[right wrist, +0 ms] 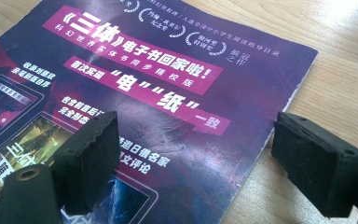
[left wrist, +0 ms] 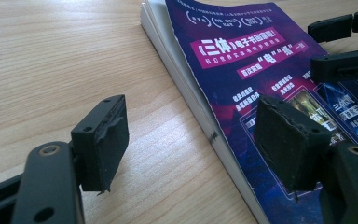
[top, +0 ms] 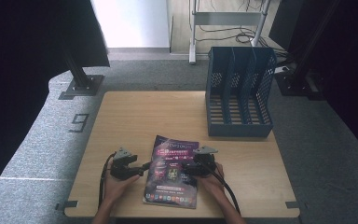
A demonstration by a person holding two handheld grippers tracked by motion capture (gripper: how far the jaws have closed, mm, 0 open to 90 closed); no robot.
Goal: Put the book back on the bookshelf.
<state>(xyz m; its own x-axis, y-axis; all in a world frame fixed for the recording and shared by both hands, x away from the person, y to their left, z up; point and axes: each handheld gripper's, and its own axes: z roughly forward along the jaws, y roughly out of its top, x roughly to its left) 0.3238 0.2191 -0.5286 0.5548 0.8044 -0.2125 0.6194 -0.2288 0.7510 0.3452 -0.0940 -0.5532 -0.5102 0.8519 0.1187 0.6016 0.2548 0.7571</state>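
While unfilled, file rack (top: 239,93) beyond magazine (top: 172,172).

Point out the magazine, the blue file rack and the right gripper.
magazine (top: 171,172): high view, middle of its purple cover.
blue file rack (top: 237,130): high view, its front wall.
right gripper (right wrist: 193,161): right gripper view, midway between its open black jaws, astride the magazine's edge.

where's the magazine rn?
High view: the magazine lies flat at the table's near edge, between the left hand-held gripper and right hand-held gripper, nearer than the blue file rack.
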